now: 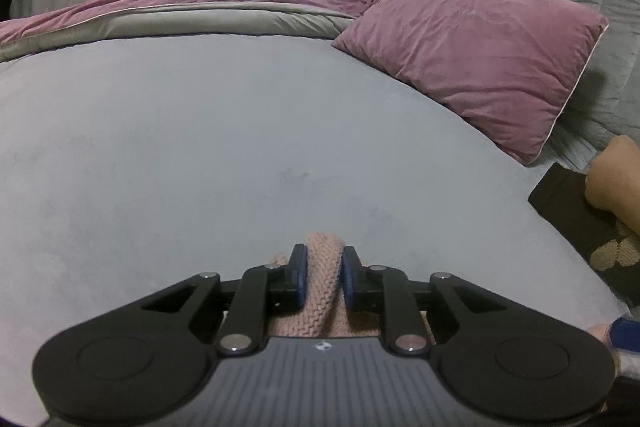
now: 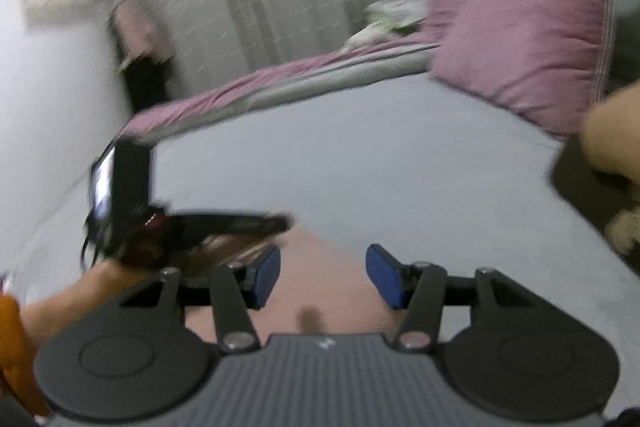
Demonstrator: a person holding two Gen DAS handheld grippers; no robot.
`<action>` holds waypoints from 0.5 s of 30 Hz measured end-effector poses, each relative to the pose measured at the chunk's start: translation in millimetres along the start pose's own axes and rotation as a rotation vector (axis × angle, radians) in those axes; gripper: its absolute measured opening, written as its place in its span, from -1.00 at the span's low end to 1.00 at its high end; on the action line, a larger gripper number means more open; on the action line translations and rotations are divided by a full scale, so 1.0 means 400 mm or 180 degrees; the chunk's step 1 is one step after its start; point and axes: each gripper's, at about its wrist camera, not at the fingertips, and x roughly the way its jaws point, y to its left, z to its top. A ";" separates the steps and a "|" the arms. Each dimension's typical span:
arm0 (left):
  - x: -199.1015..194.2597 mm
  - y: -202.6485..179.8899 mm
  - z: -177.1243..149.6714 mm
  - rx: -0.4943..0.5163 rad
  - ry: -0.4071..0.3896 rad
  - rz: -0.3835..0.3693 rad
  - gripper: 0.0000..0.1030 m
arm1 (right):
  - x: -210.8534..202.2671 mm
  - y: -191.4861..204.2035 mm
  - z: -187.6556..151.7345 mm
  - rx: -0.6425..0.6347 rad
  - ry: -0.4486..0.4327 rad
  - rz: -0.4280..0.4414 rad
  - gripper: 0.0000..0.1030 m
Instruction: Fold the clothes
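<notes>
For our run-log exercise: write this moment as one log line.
left gripper: shut on pink knit garment | right gripper: open above it | surface: grey bed

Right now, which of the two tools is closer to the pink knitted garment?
Left. The left tool is shut on the pink knitted garment, pinching a bunched fold. The right tool is open above the pink fabric, not gripping it.

both wrist views low over bed, toward pillow
</notes>
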 end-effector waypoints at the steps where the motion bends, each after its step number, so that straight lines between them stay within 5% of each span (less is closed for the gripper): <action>1: 0.001 0.004 -0.001 -0.0005 0.0001 0.0001 -0.59 | 0.016 0.019 -0.004 -0.0093 0.0051 0.0017 -0.09; 15: 0.056 0.112 0.024 -0.0757 0.0277 -0.0221 -0.15 | 0.078 -0.009 -0.062 0.0042 0.0324 -0.0174 -0.26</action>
